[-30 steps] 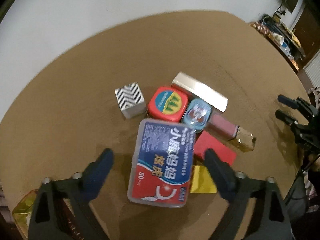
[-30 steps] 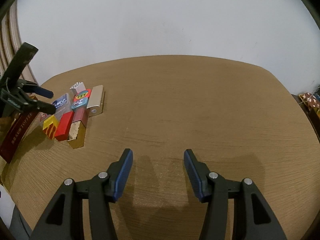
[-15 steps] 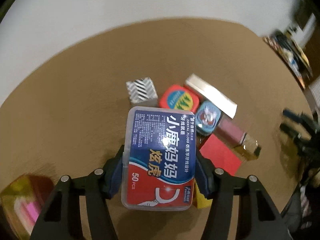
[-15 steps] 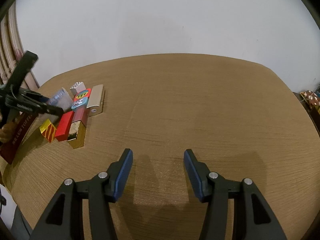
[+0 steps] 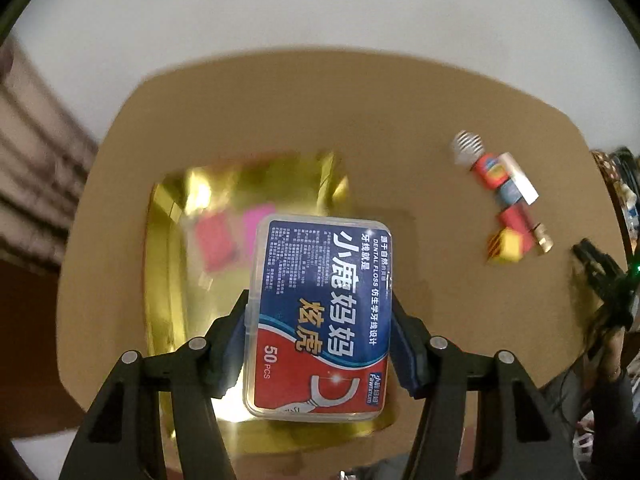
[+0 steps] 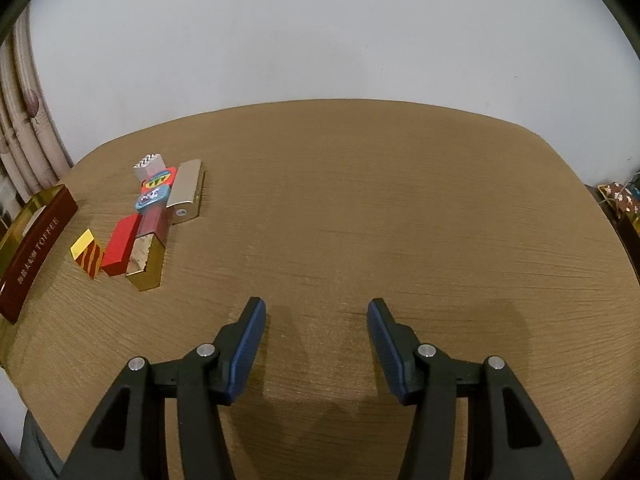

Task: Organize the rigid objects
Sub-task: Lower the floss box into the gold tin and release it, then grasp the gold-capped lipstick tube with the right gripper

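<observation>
My left gripper [image 5: 320, 300] is shut on a clear dental floss box [image 5: 324, 316] with a blue and red label, held in the air above a shiny gold tray [image 5: 168, 240]. Blurred red and pink items lie inside the tray. A cluster of small boxes [image 5: 504, 200] lies far to the right in the left wrist view. In the right wrist view that cluster [image 6: 156, 216] sits at the table's left, beside a dark red toffee box [image 6: 36, 248]. My right gripper [image 6: 316, 312] hangs open over bare table with nothing between its fingers.
The round wooden table [image 6: 380, 200] stretches wide to the right of the cluster. A white wall stands behind it. The other gripper and a person's hand [image 5: 612, 300] show at the right edge of the left wrist view. Clutter sits beyond the table's right edge.
My left gripper closed on the floss box, lifted it from the cluster and swung it left over the gold tray. The right gripper stayed still.
</observation>
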Action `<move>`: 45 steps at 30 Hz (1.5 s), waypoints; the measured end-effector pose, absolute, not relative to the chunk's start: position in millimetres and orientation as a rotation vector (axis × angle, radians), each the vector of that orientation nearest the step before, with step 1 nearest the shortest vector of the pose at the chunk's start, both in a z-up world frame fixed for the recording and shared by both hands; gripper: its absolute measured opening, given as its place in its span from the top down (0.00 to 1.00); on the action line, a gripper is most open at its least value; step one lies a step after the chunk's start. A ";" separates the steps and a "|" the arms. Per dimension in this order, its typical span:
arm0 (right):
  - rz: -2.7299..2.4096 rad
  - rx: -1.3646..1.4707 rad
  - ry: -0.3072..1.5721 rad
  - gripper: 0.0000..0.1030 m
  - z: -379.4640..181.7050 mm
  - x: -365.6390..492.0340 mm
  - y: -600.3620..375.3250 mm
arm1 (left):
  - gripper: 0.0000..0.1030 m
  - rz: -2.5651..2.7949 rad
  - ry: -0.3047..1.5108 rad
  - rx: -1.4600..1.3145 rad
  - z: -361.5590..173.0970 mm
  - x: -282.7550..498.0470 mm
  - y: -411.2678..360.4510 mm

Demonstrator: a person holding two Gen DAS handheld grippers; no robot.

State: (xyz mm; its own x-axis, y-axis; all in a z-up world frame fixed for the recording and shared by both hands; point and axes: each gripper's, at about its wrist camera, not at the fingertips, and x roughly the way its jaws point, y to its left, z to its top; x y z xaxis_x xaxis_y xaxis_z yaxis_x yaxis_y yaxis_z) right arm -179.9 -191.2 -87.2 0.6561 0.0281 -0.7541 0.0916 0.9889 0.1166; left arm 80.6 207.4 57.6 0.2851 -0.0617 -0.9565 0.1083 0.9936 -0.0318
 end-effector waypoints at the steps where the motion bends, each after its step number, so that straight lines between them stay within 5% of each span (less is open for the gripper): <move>1: -0.039 0.146 0.858 0.47 -87.5 -179.5 -190.8 | 0.45 -0.101 1.298 0.033 48.2 77.7 214.8; 11: -0.048 0.113 0.882 0.47 -90.6 -172.0 -184.7 | 0.45 -0.164 1.444 0.027 -26.2 83.1 202.0; 23: -0.044 0.099 0.888 0.45 -92.7 -169.9 -182.9 | 0.44 -0.104 1.349 0.004 -30.6 136.0 197.6; 27: -0.038 0.101 0.887 0.43 -92.3 -170.8 -183.3 | 0.34 -0.085 1.317 -0.044 -31.6 139.1 204.1; 45: 0.266 -0.001 0.919 0.43 -61.5 -162.3 -121.1 | 0.24 -0.116 1.073 -0.082 66.1 11.9 159.4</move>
